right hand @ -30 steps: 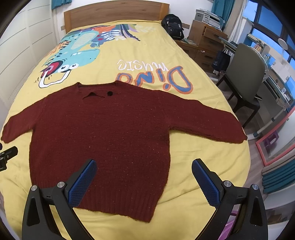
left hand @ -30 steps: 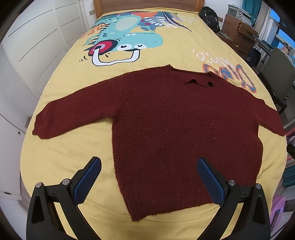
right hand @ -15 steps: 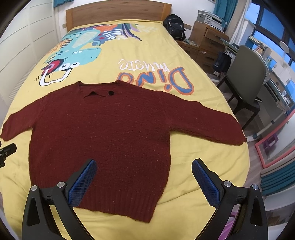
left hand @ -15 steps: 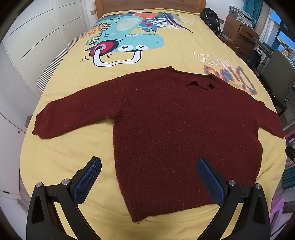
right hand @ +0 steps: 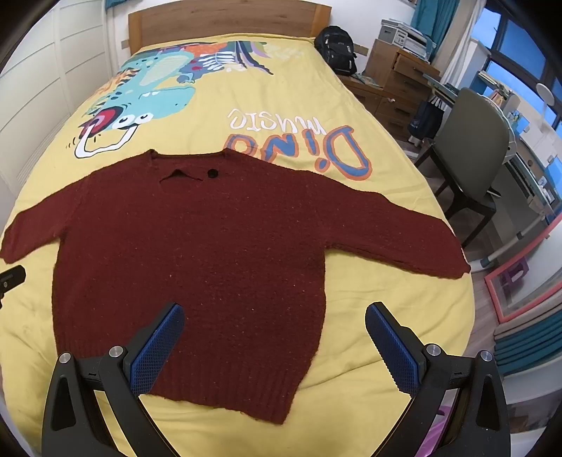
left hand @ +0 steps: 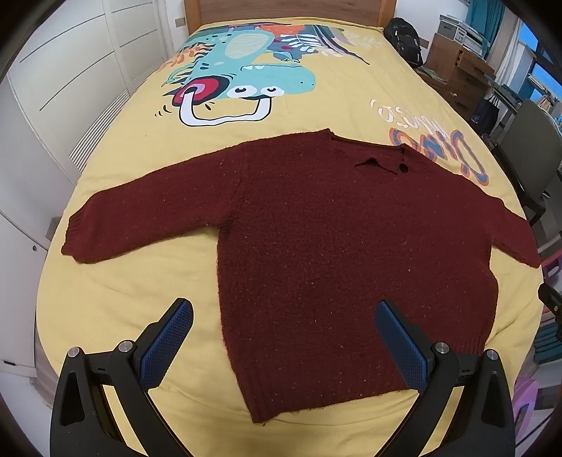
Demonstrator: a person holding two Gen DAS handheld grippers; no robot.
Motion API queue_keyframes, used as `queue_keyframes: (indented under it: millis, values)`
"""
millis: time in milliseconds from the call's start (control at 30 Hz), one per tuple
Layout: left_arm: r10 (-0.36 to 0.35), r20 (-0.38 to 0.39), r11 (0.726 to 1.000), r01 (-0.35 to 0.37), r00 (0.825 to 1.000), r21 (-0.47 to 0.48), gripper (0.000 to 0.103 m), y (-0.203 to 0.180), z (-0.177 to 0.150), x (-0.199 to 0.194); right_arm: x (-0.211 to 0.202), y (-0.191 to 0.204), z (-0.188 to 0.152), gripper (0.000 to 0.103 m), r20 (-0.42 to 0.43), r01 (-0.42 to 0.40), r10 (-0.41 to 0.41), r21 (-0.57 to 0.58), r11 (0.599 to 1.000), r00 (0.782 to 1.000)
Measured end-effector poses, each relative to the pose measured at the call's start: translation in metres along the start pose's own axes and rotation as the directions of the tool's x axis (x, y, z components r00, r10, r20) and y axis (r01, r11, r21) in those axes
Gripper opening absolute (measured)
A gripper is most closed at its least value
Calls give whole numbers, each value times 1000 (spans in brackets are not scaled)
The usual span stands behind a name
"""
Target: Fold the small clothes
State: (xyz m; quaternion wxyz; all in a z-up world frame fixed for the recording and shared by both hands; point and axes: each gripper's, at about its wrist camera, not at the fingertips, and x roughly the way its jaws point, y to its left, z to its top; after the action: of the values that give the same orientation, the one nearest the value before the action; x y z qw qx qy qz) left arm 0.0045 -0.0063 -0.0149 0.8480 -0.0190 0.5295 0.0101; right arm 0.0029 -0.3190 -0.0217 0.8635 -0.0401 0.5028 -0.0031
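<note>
A small dark red knitted sweater point(left hand: 333, 253) lies flat on the yellow bed cover point(left hand: 116, 309), both sleeves spread out, neck away from me, hem toward me. It also shows in the right wrist view point(right hand: 196, 260). My left gripper point(left hand: 282, 346) is open and empty, held above the hem near its left corner. My right gripper point(right hand: 274, 346) is open and empty, above the hem near its right side. Neither touches the sweater.
The bed cover has a dinosaur print point(left hand: 246, 81) and "Dino music" lettering point(right hand: 298, 140). A wooden headboard point(right hand: 228, 17) is at the far end. White wardrobe doors point(left hand: 52, 70) stand left. A chair point(right hand: 474, 147), desk and drawers point(right hand: 400, 81) stand right.
Both views have shifted slightly, the sweater sits a little lower in the frames. The sweater has not moved, and both grippers stay open.
</note>
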Motion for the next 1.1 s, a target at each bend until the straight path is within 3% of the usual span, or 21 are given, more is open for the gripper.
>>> queue_keyframes:
  millis: [367,567,667,867,1100]
  values:
    - [6,-15,1000,-6,1000,-6,102,3,4,6,9,0,1,103,-13,-4,4,-5,1000,1000]
    - [-11,6,1000,11,1000,2,102,7,16,16,31,-24,3,103,0,-8,8,29,1000,1000]
    - [-4,25,1000,4,1000,11,102,7,26,21,47,-52,8,103,-2,32,-32,60,998,999]
    - [-12,38,1000,11,999,22,102,7,50,36,84,-142,24,103,15,72,-78,244,967,997]
    - [20,28,1000,-21,999,6,102,12,64,66,152,-252,29,103,-59,106,-89,476,873,994]
